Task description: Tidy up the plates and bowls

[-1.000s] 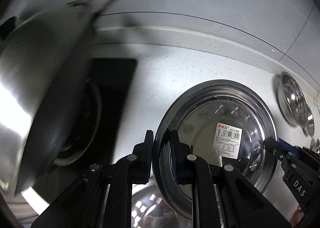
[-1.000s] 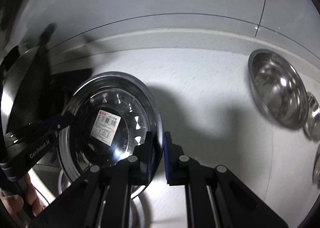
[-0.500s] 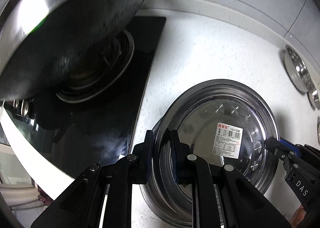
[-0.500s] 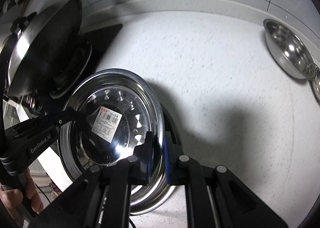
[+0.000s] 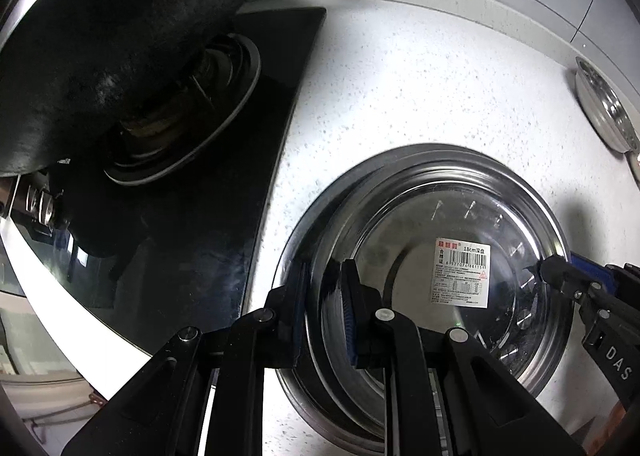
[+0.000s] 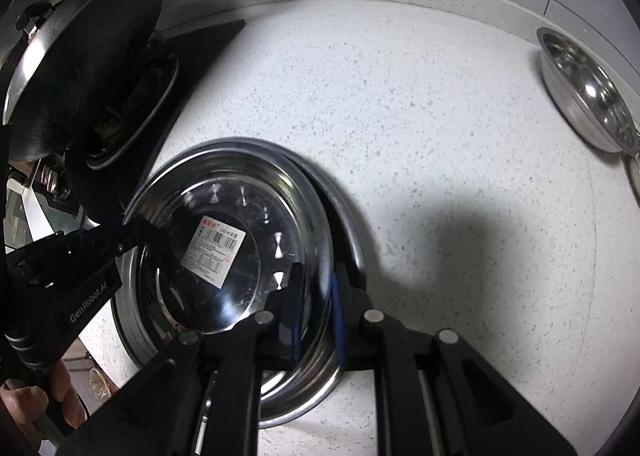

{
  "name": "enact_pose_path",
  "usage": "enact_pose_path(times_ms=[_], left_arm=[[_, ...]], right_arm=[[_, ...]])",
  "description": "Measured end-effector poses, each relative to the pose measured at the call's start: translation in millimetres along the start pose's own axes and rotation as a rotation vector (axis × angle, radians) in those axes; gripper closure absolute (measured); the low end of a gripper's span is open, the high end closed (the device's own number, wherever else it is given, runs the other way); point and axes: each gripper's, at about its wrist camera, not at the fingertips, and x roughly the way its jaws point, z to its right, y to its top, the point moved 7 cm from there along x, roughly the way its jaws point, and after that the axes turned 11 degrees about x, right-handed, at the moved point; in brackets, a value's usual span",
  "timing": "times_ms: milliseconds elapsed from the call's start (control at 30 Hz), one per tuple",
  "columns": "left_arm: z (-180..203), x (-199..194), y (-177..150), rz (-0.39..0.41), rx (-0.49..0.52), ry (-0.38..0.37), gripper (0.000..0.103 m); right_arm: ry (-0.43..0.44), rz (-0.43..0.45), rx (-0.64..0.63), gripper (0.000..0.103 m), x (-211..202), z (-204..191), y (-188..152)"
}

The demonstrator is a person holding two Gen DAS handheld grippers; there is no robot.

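**Labelled steel plate sits nested on another at the surface's front edge**

The round stainless plate [image 5: 452, 256], a deep dish with a mirror-bright well, a flat circular base and a white barcode sticker [image 5: 461, 272] near its middle, sits nested in a second steel plate [image 6: 344, 207] of like shape, whose rim shows as a crescent around the far side. The pair rests on the white speckled stone surface [image 6: 400, 95], close to its front edge.

The left claw [image 5: 324, 312] straddles the upper plate's rim at about 9 o'clock, one black finger inside the well and one outside, clamped on the rim. The right claw [image 6: 316, 312] straddles the rim at about 3 o'clock; its blue-edged pads have just been opening, and a sliver of gap shows beside the rim that lies between them. A hand [image 6: 36, 400] grips the left tool's handle at the lower left of the right wrist view.

Toward 10 o'clock from the plates lies a glossy black glass hob [image 5: 248, 159] with a ringed burner [image 5: 188, 111]. Above the burner sits a dark, rough-bottomed wok [image 5: 120, 27] with a polished steel rim. At about 2 o'clock, well apart by the raised back ledge, a shallow oval-looking steel bowl [image 6: 588, 95] shines, with another small steel piece just beside it, mostly cut off.
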Motion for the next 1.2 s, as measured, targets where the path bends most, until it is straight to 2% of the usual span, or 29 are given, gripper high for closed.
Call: enact_pose_path(times_ms=[33,100,233,367,400,500,633,767,867,967,1200], left_arm=[[0.8,-1.2,0.6,0.005,0.005,0.011,0.088],[2.4,-4.0,5.6,0.023,0.019,0.023,0.087],[4.5,-31.4,1.6,0.044,0.017,0.011,0.080],[13.6,-48.3,16.3,0.071,0.008,-0.032,0.078],[19.3,-55.8,25.8,0.086,0.011,-0.050,0.075],[40.4,-71.8,55.0,0.123,0.032,-0.099,0.064],[85.2,-82.9,102.9,0.142,0.085,-0.164,0.064],[141.0,-84.4,156.8,0.158,0.167,-0.210,0.063],[192.9,-74.8,196.8,0.141,0.220,-0.254,0.062],[230.7,-55.6,218.9,0.110,0.245,-0.279,0.062],[280.8,-1.5,262.2,-0.005,0.233,-0.297,0.062]], right_arm=[[0.010,-0.010,0.002,0.077,0.9,0.1,-1.2],[0.020,-0.009,-0.003,0.072,1.4,-2.8,-1.8],[0.035,0.012,-0.014,0.072,-9.9,-3.6,-0.9],[0.061,0.065,0.025,0.072,-34.4,10.8,8.6],[0.067,0.079,0.042,0.072,-41.6,17.7,11.3],[0.059,0.150,0.125,0.072,-70.8,59.4,29.3],[-0.004,0.247,0.261,0.072,-105.0,136.2,59.7],[-0.021,0.299,0.432,0.072,-124.0,213.4,89.4],[0.021,0.312,0.561,0.072,-125.7,260.3,108.0],[0.079,0.302,0.683,0.072,-115.7,299.7,122.5],[0.182,0.231,0.875,0.072,-76.1,341.1,135.9]])
